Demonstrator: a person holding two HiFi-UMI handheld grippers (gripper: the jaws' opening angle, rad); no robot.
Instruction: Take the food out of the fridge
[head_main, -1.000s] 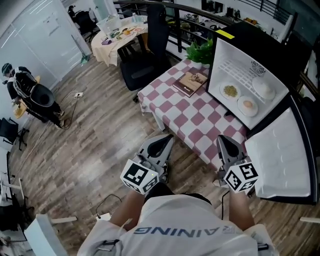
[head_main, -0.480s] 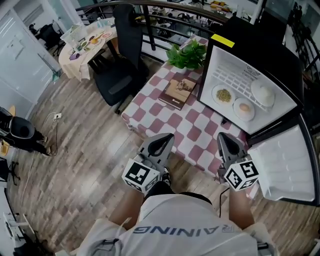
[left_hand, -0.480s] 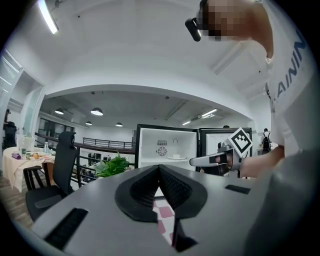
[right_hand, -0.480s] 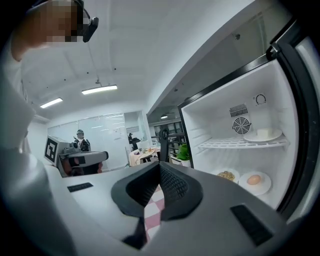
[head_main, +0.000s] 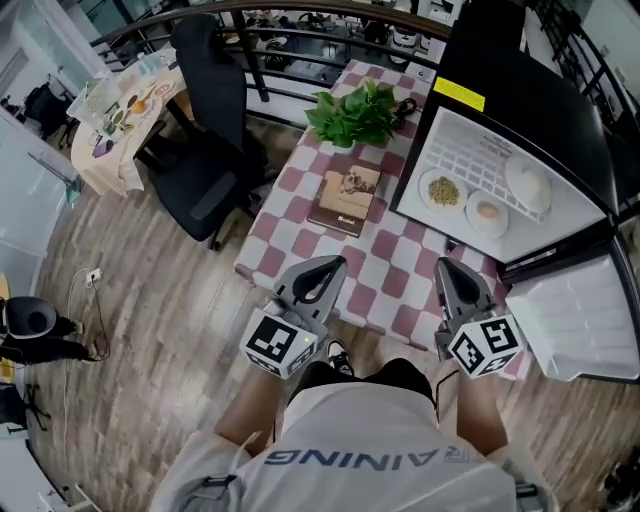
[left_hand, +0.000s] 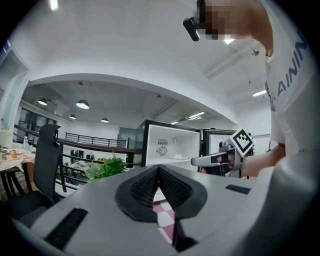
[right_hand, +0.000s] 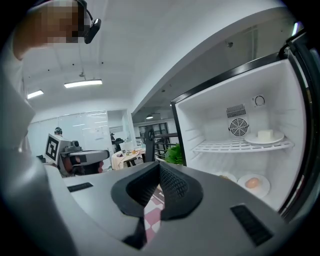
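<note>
Head view, against a second ago: the person has turned, so the chair (head_main: 205, 150) and the checked tabletop (head_main: 300, 215) have swung round, while the open fridge (head_main: 530, 70) stays at the upper right. I judge this as only the approach; no food is taken yet.

Left tool (head_main: 325, 268) and right tool (head_main: 447, 270) are both closed, pads together, with nothing between them, and they hover at the near edge of the tabletop.

The food is inside the fridge: block plate (head_main: 528, 184) on the shelf, egg plate (head_main: 487, 212) and green plate (head_main: 443, 190) below it. All lie ahead of the right tool, well apart from it.
</note>
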